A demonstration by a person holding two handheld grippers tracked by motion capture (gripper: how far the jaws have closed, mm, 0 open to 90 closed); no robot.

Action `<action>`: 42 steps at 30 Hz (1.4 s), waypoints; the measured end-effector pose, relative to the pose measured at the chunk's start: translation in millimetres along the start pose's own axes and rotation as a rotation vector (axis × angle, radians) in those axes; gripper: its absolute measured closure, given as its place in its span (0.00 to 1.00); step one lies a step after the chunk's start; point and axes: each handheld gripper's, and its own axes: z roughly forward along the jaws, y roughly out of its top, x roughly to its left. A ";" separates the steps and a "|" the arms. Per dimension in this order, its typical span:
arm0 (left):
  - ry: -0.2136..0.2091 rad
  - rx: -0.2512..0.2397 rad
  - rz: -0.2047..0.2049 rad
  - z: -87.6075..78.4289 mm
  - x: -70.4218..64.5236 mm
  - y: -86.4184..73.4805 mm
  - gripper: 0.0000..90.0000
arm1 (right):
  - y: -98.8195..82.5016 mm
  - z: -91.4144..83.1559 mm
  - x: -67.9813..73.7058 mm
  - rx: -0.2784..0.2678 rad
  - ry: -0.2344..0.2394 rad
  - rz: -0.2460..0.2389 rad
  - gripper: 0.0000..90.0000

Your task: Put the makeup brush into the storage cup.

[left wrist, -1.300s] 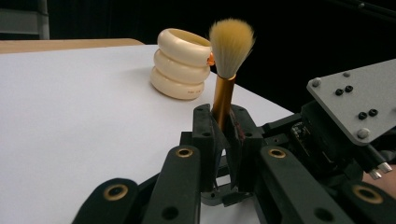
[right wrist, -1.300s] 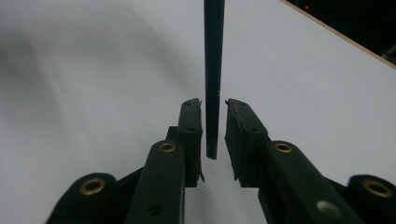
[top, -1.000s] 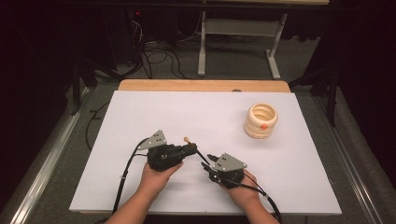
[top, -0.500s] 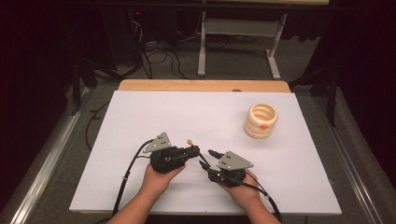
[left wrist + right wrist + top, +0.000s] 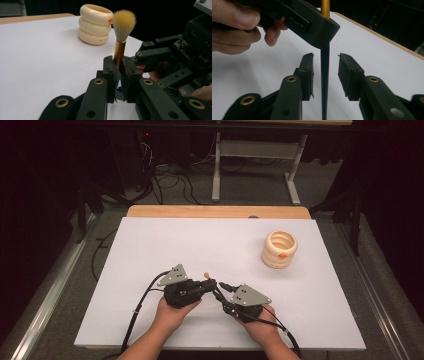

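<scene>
A makeup brush with tan bristles, a gold ferrule and a dark handle stands between my two grippers near the table's front. My left gripper is shut on it just below the ferrule, bristles pointing away. In the right gripper view the thin dark handle runs down the gap of my right gripper. Those jaws have just been closing, and the pads stand apart from the handle on both sides. From above, the left gripper and right gripper meet tip to tip, with the bristle tip poking out behind them.
A cream ribbed holder with a small orange mark stands at the back right of the white table top. A wooden edge runs along the far side. Cables trail from both grippers toward the front edge.
Both hands have stayed almost where they were, still meeting at the brush. The brush remains in the left gripper.
</scene>
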 end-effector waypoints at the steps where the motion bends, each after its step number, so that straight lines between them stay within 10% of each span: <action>1: 0.000 0.002 0.001 0.3 0.0 -0.2 0.92 | 0.1 -0.2 0.4 0.002 -0.003 -0.009 0.77; 35: -0.001 0.000 -0.001 2.5 -1.8 -0.6 0.91 | 1.0 0.0 2.8 -0.001 -0.021 -0.034 0.95; 42: 0.010 -0.027 -0.009 -2.8 -0.4 3.7 0.67 | 1.2 -1.9 -0.3 -0.003 -0.036 -0.014 0.95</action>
